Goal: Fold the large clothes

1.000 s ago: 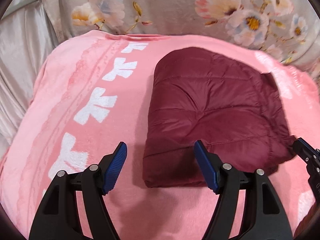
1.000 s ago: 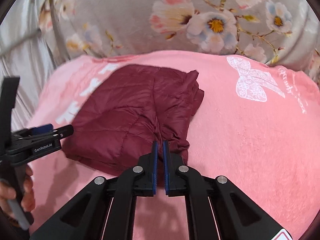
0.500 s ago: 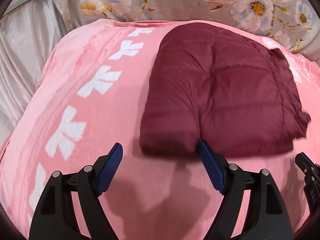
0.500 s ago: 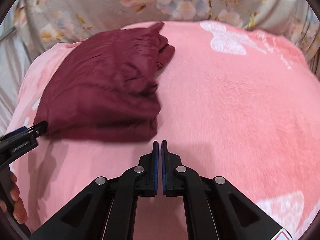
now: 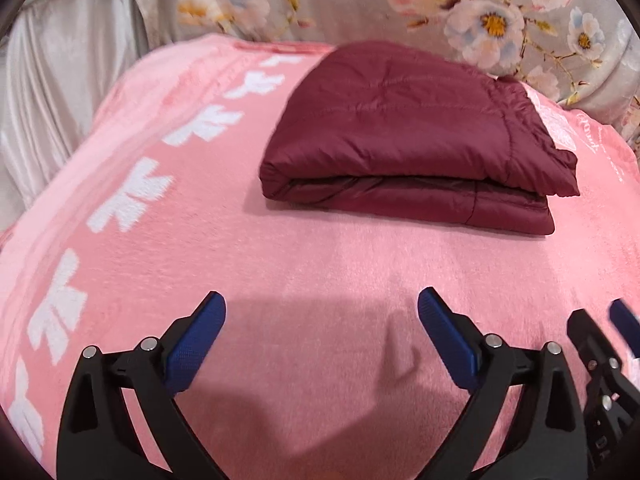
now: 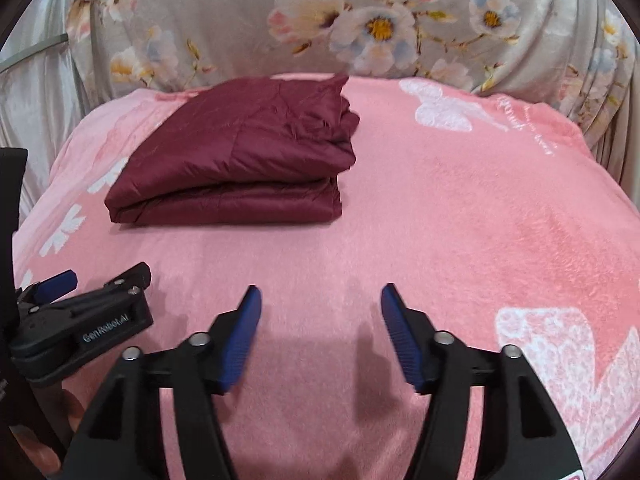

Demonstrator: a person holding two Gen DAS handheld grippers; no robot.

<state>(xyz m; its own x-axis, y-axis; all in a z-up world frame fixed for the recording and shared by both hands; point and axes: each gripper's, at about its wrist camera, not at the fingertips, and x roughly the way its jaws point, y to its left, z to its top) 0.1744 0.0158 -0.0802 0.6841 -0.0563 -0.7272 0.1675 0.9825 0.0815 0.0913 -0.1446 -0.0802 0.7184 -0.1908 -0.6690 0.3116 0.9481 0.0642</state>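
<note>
A dark red quilted jacket lies folded into a flat, layered rectangle on the pink blanket; it also shows in the right wrist view, left of centre. My left gripper is open and empty, hovering well in front of the jacket's near edge. My right gripper is open and empty, also drawn back from the jacket. Nothing touches the jacket.
The pink blanket with white bow prints covers the surface. A grey floral cloth hangs behind it and silvery fabric lies at the left. The left gripper's body shows at the lower left of the right wrist view.
Both grippers have pulled back from the folded jacket toward the near side. The right gripper, shut before, is now open. The jacket stays folded and lies still.
</note>
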